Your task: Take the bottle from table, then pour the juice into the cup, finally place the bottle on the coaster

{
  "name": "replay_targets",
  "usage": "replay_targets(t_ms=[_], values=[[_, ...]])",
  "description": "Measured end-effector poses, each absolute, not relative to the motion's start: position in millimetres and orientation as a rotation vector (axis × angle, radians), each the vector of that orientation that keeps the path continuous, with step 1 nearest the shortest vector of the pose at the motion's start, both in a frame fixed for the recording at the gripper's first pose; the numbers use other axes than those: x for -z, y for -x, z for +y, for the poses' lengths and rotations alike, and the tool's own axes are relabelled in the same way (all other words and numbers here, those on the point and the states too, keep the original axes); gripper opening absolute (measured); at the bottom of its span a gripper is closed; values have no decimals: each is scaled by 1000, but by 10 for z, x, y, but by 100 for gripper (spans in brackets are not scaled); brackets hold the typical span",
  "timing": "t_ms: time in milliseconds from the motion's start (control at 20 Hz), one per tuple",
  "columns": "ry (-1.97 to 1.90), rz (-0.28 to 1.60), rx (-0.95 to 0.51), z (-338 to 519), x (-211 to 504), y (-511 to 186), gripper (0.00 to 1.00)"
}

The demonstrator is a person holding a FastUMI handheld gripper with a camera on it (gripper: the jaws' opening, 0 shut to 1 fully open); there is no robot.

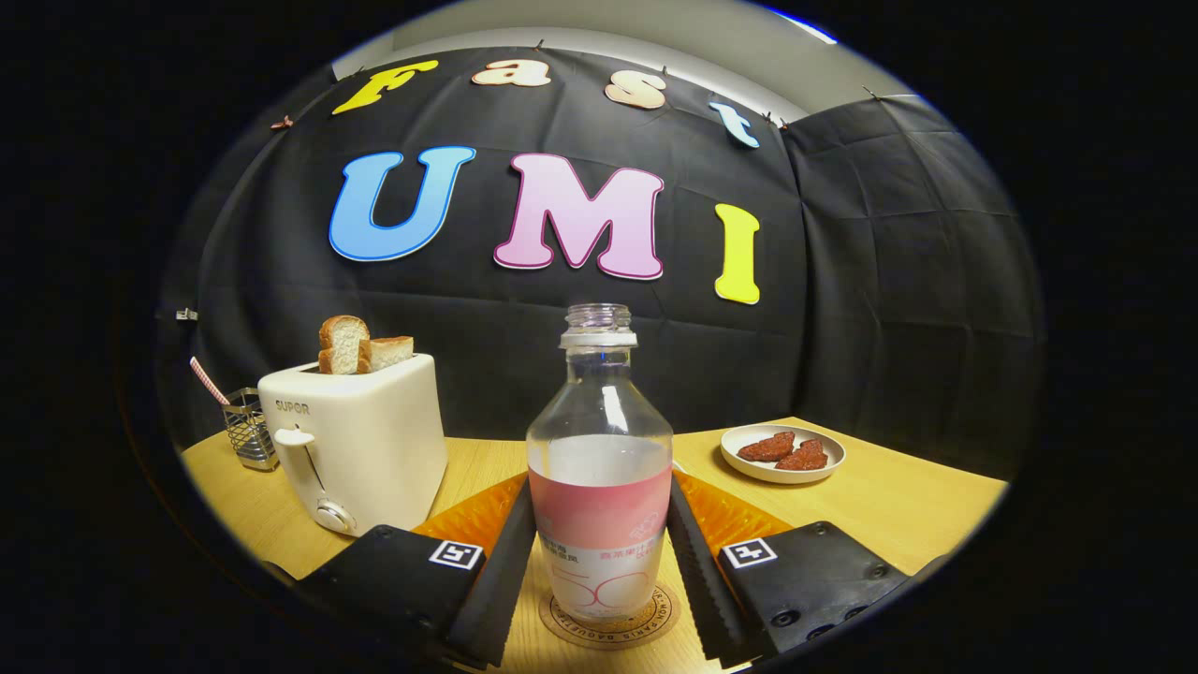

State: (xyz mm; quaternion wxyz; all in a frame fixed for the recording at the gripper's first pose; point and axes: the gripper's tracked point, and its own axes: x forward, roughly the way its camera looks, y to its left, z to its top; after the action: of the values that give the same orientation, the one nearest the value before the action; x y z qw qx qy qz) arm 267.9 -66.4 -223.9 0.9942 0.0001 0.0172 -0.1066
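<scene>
Wooden table [898, 505]; toaster [360, 440], wire holder [248, 429], plate [782, 454], coaster [608, 622]

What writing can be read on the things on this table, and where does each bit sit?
"SUPOR": front of the cream toaster.
Pink label on the clear plastic bottle: too small to read.
Round cork coaster rim lettering: blurred.
Gripper fingers flank the bottle; contact unclear.
</scene>
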Motion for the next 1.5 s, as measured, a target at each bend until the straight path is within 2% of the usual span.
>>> replay_targets(t_ms=[600,700,750,800,1500], values=[[-20,53,221,-707,2365,-2654,79],[-17,54,219,-717,2352,-2639,88],[-15,58,220,-731,2355,-2628,96],[-15,60,220,-743,2350,-2615,97],[-22,47,171,-658,2009,-2123,97]])
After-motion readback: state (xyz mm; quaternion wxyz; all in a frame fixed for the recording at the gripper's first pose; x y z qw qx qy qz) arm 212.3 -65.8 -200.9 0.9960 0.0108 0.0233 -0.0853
